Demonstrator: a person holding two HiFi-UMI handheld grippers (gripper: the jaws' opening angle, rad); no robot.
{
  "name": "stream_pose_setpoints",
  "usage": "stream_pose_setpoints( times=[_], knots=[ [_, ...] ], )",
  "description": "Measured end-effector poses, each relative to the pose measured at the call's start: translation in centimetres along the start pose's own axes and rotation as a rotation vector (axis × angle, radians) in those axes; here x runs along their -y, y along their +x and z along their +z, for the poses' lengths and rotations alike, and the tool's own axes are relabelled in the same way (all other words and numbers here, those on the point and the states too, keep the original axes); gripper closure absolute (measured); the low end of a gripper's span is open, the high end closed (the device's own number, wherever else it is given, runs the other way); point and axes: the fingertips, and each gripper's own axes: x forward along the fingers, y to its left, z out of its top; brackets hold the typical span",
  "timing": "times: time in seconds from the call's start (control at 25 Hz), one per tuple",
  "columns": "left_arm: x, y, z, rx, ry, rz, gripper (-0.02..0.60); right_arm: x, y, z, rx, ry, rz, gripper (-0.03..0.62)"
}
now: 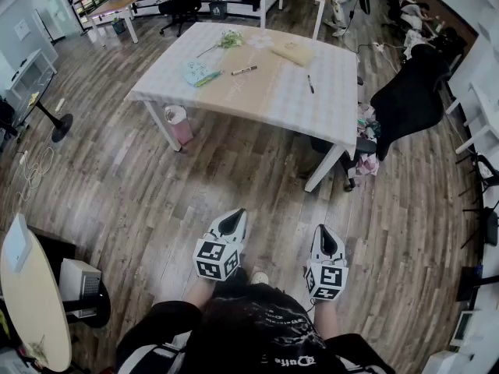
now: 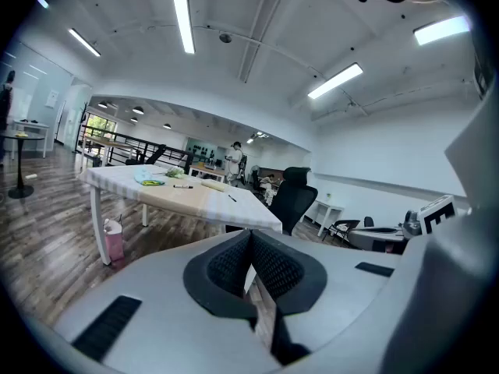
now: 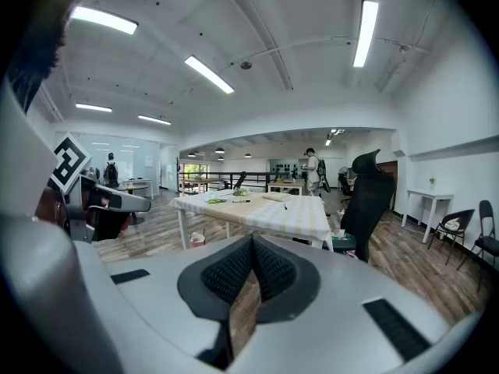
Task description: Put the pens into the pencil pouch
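Note:
A table with a checked cloth (image 1: 312, 107) stands ahead across the wooden floor. On it lie a black marker pen (image 1: 244, 70), a second dark pen (image 1: 310, 83) and a tan pencil pouch (image 1: 292, 53). My left gripper (image 1: 231, 221) and right gripper (image 1: 327, 240) hang side by side low in the head view, far short of the table, both shut and empty. In the left gripper view the marker pen (image 2: 182, 186) and pouch (image 2: 212, 185) show small beyond the shut gripper (image 2: 250, 238). The right gripper (image 3: 252, 244) faces the same table (image 3: 300, 213).
A teal item (image 1: 200, 74) and a green bundle (image 1: 228, 39) also lie on the cloth. A pink bag (image 1: 179, 123) sits by the table's left leg, and a black office chair (image 1: 409, 100) stands at its right end. A round table (image 1: 27, 302) is at my near left.

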Motion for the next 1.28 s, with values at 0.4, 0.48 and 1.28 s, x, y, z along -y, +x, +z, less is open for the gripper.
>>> stream_pose_setpoints(
  times=[0.4, 0.48, 1.28],
  knots=[
    [-3.1, 0.2, 1.0, 0.01, 0.02, -0.015, 0.561, -1.3, 1.8, 0.6, 0.002, 0.012, -0.035, 0.586],
    [-3.9, 0.4, 1.4, 0.015, 0.023, -0.024, 0.561, -1.7, 2.5, 0.7, 0.001, 0.024, -0.051, 0.586],
    [-16.0, 2.8, 5.5, 0.065, 0.088, -0.035, 0.554, -7.6, 10.9, 3.7, 0.063, 0.07, -0.074, 0.387]
  ],
)
